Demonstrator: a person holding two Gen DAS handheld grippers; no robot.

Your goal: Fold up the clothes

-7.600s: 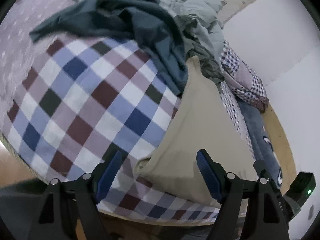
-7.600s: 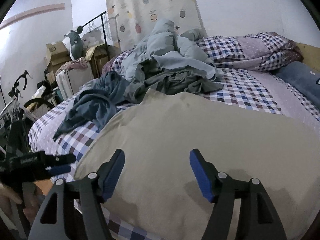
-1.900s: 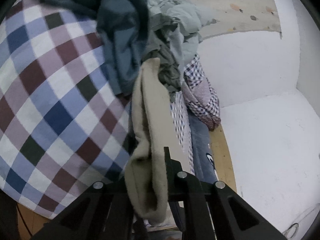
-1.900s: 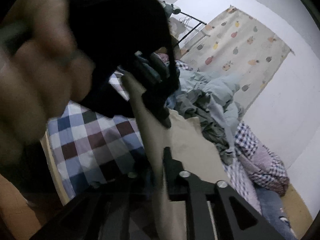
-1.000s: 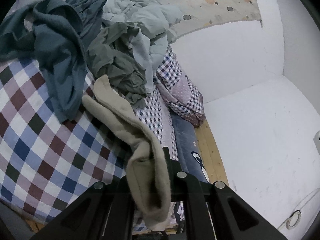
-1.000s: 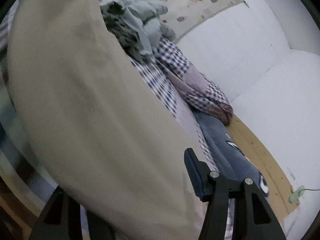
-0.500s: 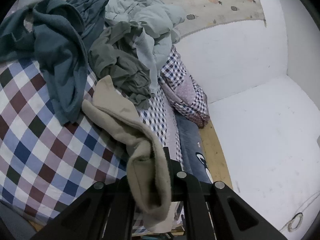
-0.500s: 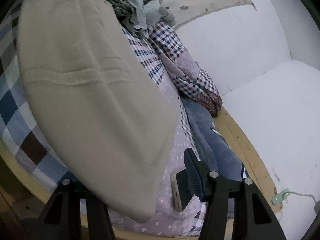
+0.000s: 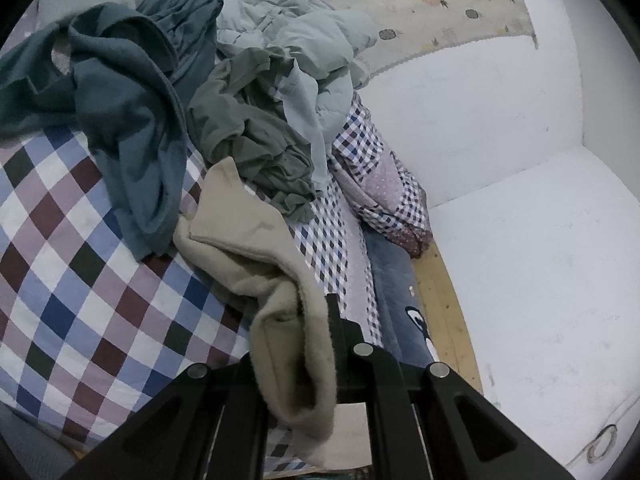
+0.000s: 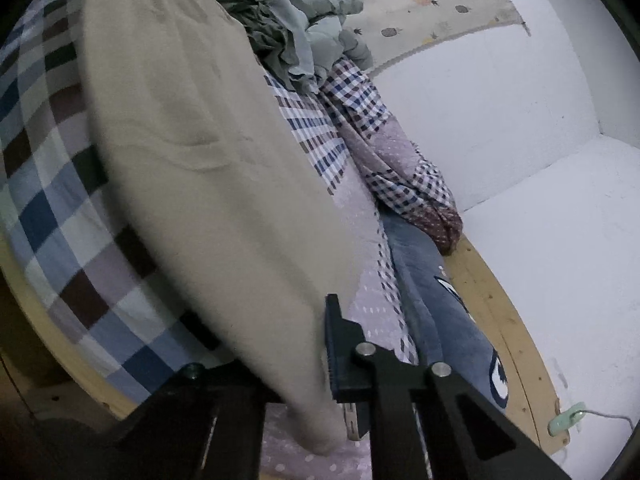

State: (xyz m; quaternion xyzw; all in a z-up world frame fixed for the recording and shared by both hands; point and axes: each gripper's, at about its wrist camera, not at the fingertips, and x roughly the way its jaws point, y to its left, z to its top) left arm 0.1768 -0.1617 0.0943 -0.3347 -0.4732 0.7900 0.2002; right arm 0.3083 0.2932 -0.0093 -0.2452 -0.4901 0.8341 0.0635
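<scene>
Bed (image 9: 444, 300) with light wood frame, covered by a checkered sheet (image 9: 80, 280). Landmark: crumpled olive garment (image 9: 256, 136) mid-bed. Left of it, touching, a dark teal garment (image 9: 124, 112) lies spread on the sheet. Behind and over it, a pale grey-green pile (image 9: 288, 36). In front of it, a beige garment (image 9: 240, 236) lies partly on the sheet. Right of it, a bunched checked quilt (image 9: 380, 184), then a blue pillow (image 9: 400, 300) along the bed's wall-side edge.
</scene>
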